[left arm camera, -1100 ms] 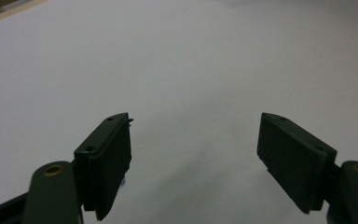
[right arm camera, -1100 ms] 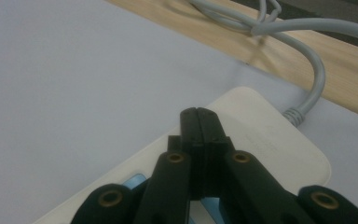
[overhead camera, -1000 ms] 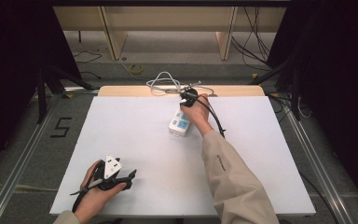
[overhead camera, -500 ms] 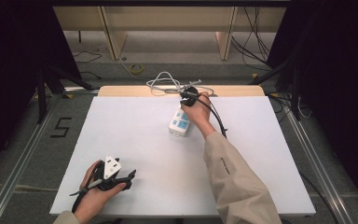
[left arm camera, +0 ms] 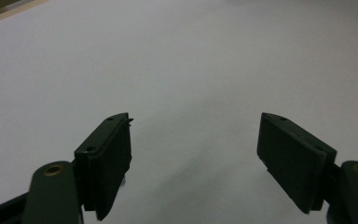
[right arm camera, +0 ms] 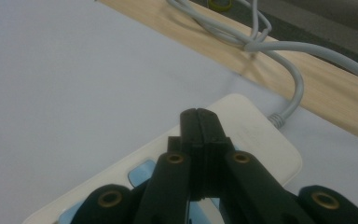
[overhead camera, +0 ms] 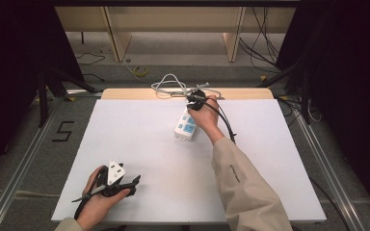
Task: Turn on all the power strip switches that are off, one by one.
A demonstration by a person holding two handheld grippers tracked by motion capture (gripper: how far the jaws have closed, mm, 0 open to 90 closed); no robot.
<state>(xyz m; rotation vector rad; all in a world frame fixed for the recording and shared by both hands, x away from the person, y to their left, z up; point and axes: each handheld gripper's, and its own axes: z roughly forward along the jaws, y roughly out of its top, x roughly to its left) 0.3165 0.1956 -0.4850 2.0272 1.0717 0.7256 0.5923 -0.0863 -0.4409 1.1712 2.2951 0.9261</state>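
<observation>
- The right gripper [overhead camera: 196, 100] is near the far edge of the worktop [overhead camera: 139, 144], a little right of the middle.
- Its jaws are pressed tight together, with nothing between them. In the right gripper view, the closed right gripper [right arm camera: 199, 122] hangs just over the power strip [right arm camera: 242, 135].
- I cannot tell if the tips touch the power strip or just float above it.
- The power strip [overhead camera: 185, 126] is white with blue sockets. It lies flat on the worktop, close to the far edge, with one short end toward that edge.
- A grey-white cord [right arm camera: 279, 51] comes out of the far end of the power strip. It loops over the bare wooden strip [right arm camera: 307, 88] at the far edge of the worktop.
- In the high view the cord [overhead camera: 171, 85] lies in a small bundle on that wooden strip.
- The right hand [overhead camera: 207, 115] is stretched far across the worktop, and its sleeve [overhead camera: 243, 192] is tan.
- The left gripper [overhead camera: 134, 182] rests by the near left corner of the worktop, well apart from the power strip.
- The left hand [overhead camera: 96, 202] holds it there, and a grey three-cornered plate sits on top of it.
- In the left gripper view, the left gripper [left arm camera: 193, 149] has its jaws wide apart, with just white worktop between them.
</observation>
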